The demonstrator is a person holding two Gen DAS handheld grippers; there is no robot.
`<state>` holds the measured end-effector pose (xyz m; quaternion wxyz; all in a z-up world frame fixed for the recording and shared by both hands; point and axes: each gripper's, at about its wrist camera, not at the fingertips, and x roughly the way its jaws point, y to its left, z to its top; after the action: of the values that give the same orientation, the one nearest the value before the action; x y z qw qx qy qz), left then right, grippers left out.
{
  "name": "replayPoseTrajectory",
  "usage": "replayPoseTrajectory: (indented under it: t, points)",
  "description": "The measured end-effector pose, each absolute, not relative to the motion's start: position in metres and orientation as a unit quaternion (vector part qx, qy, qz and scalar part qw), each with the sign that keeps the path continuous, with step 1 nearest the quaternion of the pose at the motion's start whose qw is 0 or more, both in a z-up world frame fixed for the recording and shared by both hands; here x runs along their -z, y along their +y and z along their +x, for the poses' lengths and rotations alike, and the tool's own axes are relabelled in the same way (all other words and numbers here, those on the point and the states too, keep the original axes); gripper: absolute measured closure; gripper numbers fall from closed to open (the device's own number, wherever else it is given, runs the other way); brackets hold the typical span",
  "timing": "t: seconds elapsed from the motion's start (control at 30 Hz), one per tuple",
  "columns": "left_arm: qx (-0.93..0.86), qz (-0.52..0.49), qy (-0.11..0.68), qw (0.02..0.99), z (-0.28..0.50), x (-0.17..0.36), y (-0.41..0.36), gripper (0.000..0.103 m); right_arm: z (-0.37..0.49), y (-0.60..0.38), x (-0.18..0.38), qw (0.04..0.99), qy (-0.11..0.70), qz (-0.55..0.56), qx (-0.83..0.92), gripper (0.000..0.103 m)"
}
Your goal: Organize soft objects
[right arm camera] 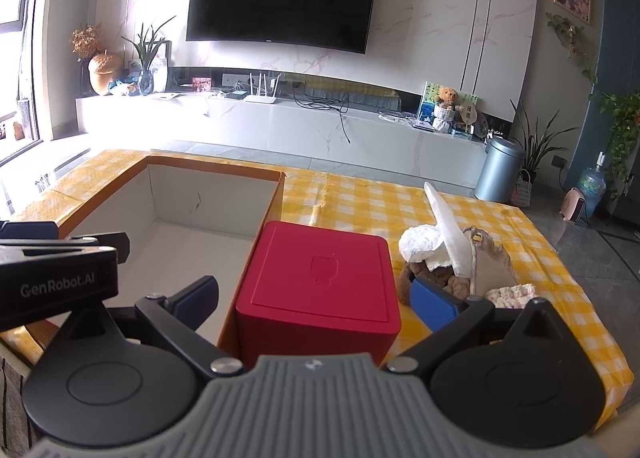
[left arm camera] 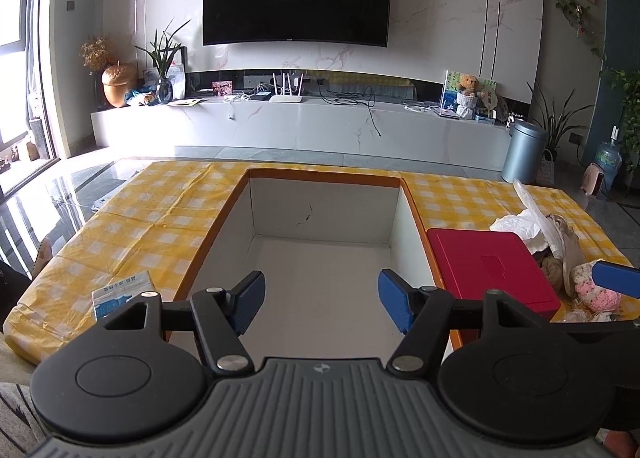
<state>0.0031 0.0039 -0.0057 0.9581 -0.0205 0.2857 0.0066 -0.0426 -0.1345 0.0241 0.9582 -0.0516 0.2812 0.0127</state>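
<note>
Landmark: large open white-walled cardboard box with orange rim [left arm camera: 320, 210] on the yellow-checked tablecloth [left arm camera: 160, 210]. Left gripper [left arm camera: 321, 300] hangs over the box's near edge, fingers spread wide, nothing between them. Right gripper [right arm camera: 312, 300] just right of the box, also spread, straddling a red square lidded box [right arm camera: 320, 282] (not touching it, as far as visible). Soft pile sits further right of the box: crumpled white tissue [right arm camera: 424, 244], brown plush toy [right arm camera: 436, 278], pink-and-cream crocheted piece [right arm camera: 512, 294]. All look light, squashy, non-fragile; pinch a thick fold mid-body, since thin edges will probably slip.
</note>
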Motion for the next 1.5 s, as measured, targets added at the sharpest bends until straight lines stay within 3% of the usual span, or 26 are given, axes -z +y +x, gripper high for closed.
replayPoseTrajectory:
  t: [1.27, 1.5]
  points:
    - [-0.006, -0.010, 0.286, 0.958, 0.0028, 0.0099, -0.0011, 0.027, -0.0426, -0.1351, -0.0195, 0.956, 0.288, -0.062, -0.005, 0.003]
    - [0.025, -0.031, 0.249, 0.968, -0.0054, 0.0022, -0.0001, 0.026, -0.0449, -0.1435, -0.0227, 0.958, 0.284, -0.039, 0.005, 0.003]
